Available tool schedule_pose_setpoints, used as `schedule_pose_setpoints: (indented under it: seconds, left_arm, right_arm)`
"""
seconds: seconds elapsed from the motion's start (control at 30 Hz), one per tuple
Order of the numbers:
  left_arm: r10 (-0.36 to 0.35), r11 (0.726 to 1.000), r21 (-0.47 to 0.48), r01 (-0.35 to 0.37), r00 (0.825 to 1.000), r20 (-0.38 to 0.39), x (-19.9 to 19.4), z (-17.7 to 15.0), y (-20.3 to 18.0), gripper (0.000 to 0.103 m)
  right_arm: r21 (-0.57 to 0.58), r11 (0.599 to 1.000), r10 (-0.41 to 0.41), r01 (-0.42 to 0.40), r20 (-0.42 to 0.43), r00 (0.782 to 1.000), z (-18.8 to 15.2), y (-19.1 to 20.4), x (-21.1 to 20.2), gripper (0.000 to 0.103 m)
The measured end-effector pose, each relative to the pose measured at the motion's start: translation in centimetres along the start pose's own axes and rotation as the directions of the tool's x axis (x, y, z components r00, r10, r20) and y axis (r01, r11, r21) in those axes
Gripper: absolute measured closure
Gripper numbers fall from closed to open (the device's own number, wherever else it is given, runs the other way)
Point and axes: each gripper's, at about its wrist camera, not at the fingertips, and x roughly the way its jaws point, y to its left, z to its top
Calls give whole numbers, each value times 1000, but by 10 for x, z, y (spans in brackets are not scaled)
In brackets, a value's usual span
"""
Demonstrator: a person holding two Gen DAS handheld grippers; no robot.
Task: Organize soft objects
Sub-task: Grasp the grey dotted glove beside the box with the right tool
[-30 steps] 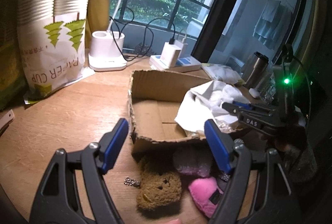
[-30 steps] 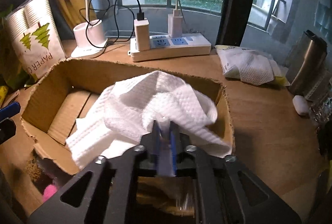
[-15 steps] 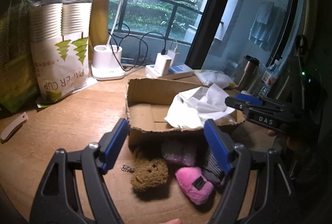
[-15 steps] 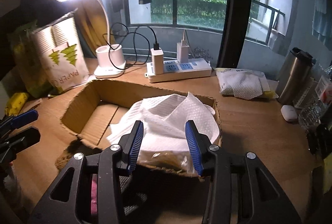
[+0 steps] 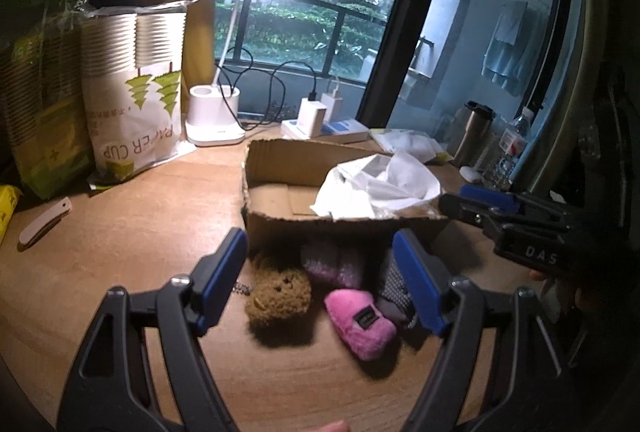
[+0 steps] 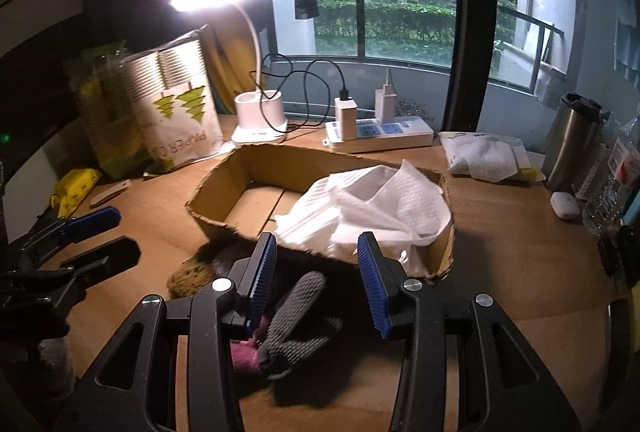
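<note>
White cloth (image 6: 368,207) lies bunched in the right end of the cardboard box (image 6: 224,167), one fold draped over the near wall. That item I count as stowed. Four soft things remain on the table just outside the near wall: a brown bear toy (image 5: 278,296), a fuzzy purple pouch (image 5: 332,264), a pink plush (image 5: 360,320) and a grey knit piece (image 6: 292,312).

My right tongs (image 6: 316,280) stand released, nothing between the pads, hanging over the grey knit piece and pointing down toward the box front. My left tongs (image 5: 320,284) are spread wide and empty, with the bear and the purple pouch in line between the tips but below them, untouched.

Judgement on the step in hand: pick the next soft thing. The grey piece lies nearest my right tongs; the bear suits my left. To do it well, I should come straight down, close on the bulk of the toy rather than a loose edge, and lift clear of the wall before crossing over. The bear's bead chain (image 5: 242,288) could drag. The left half of the box floor is bare and should receive the load.

Both tongs tilt downward, side by side, near each other.
</note>
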Motion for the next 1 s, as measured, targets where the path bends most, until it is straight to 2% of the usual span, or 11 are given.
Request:
schedule_pose_setpoints:
  seconds: [0.3,0.37,0.43,0.73,1.0]
  left_arm:
    - [24,1000,-14,-24,999,-34,0,-20,-3,26]
    - [23,1000,-18,-24,999,-43,3,-27,-2,26]
    - [25,999,-26,-27,998,-59,7,-33,-2,26]
    - [35,999,-10,-37,991,-131,32,-50,-6,26]
    - [55,998,12,-54,985,-163,47,-51,-11,26]
  right_arm:
    - [-20,999,36,-37,-29,999,-22,14,-1,57]
    - [-26,999,36,-37,-45,998,-28,15,4,56]
    - [-33,999,29,-31,-65,997,-35,14,10,50]
    - [-5,999,31,-32,-140,990,-56,4,41,48]
    - [-4,997,81,-83,-197,977,-68,6,70,48]
